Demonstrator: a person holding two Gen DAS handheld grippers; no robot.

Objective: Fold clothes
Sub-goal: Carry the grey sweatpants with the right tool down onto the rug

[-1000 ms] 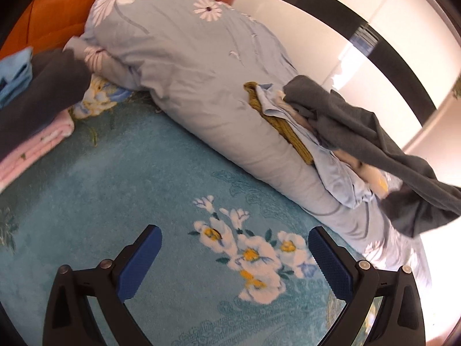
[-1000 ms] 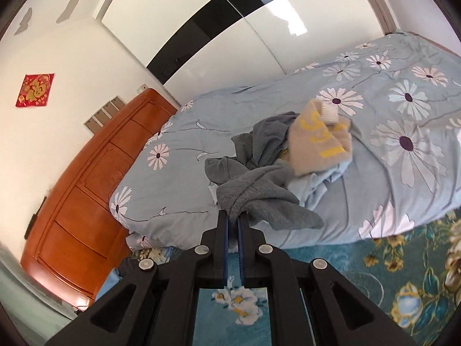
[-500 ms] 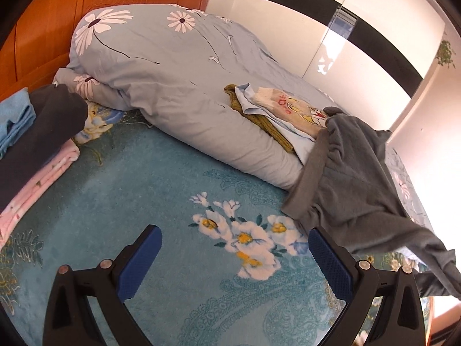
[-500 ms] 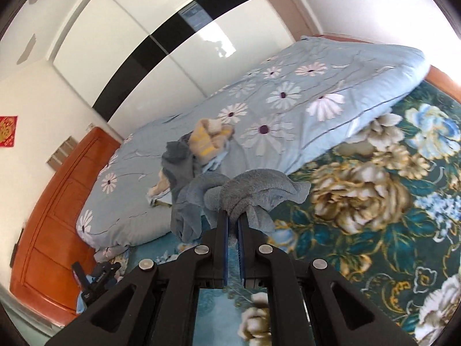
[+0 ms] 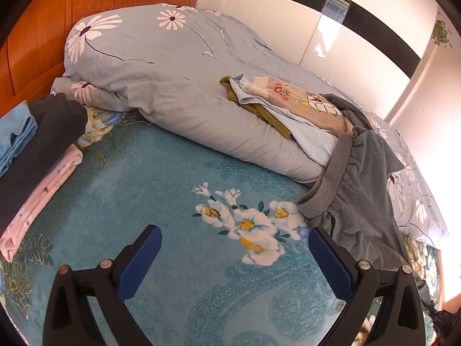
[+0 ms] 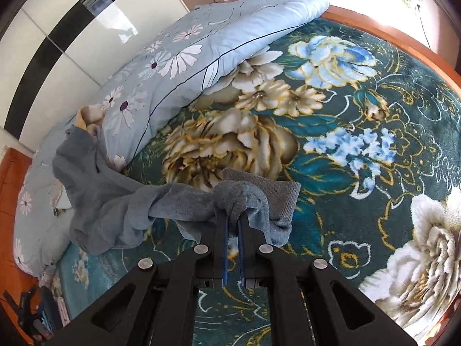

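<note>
Grey pants (image 6: 121,199) stretch from the rolled quilt down onto the floral blanket, and my right gripper (image 6: 234,216) is shut on one bunched end of them. In the left wrist view the same grey pants (image 5: 357,184) drape off the quilt, their ribbed waistband on the blanket. My left gripper (image 5: 233,253) hangs open over the teal blanket, nothing between its blue pads. Unfolded clothes (image 5: 291,103) lie on the quilt: an olive knit, a light blue shirt and a cream cartoon top. Folded clothes (image 5: 37,144) are stacked at the left.
A rolled blue daisy quilt (image 5: 173,75) runs along the far side of the bed. An orange wooden headboard (image 5: 31,40) stands behind the folded stack. White wardrobe doors with a black band (image 5: 360,17) lie beyond. The flowered blanket (image 6: 360,144) spreads wide to the right.
My right gripper has swung down and away from the quilt, dragging the grey pants off the pile onto the blanket. The left gripper rose slightly and stayed open.
</note>
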